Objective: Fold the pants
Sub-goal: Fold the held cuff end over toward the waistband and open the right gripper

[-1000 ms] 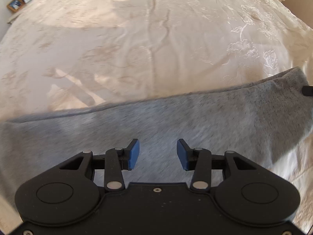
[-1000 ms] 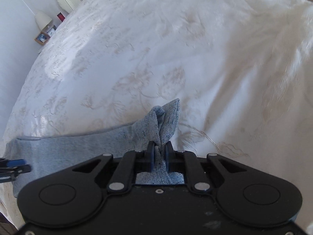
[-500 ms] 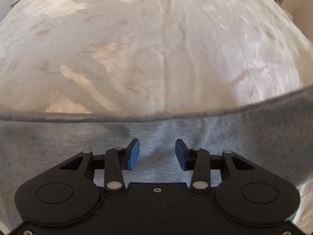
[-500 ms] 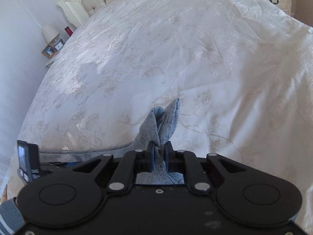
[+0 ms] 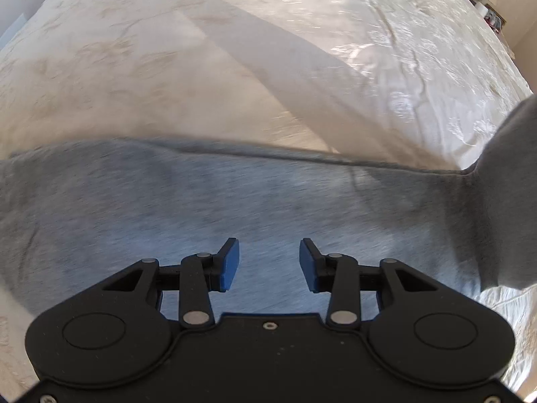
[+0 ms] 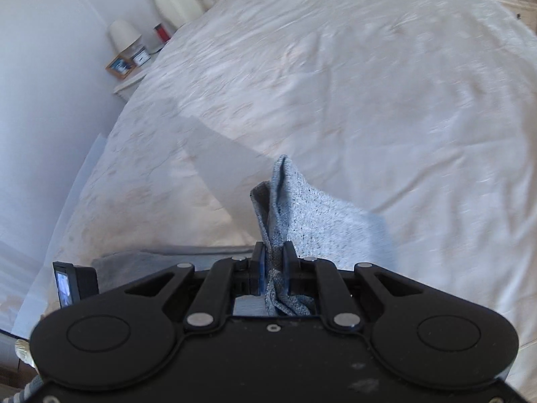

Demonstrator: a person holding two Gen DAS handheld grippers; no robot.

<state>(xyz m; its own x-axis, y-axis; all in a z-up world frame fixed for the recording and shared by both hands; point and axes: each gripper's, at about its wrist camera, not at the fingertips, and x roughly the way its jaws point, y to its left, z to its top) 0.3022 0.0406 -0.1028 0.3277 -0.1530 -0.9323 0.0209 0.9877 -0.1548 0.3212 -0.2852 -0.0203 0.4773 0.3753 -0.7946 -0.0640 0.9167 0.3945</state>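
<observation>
The grey pants (image 5: 235, 201) lie across the near part of the bedspread (image 5: 167, 67), their right end lifted. The left gripper (image 5: 269, 265) hangs over them, jaws wide apart, holding nothing. The right gripper (image 6: 274, 262) is clamped tight on a bunched end of the pants (image 6: 302, 208), raised above the bedspread (image 6: 369, 84).

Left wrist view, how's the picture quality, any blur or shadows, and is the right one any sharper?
Left wrist view: the grey pants are smeared by motion blur, a hard diagonal shadow crosses the sunlit bedspread, and the open left hand-held gripper stays sharp. Right wrist view: the bedspread streaks with blur, yet the fabric pinched in the right hand-held gripper reads crisply; fisheye bending curves both.
</observation>
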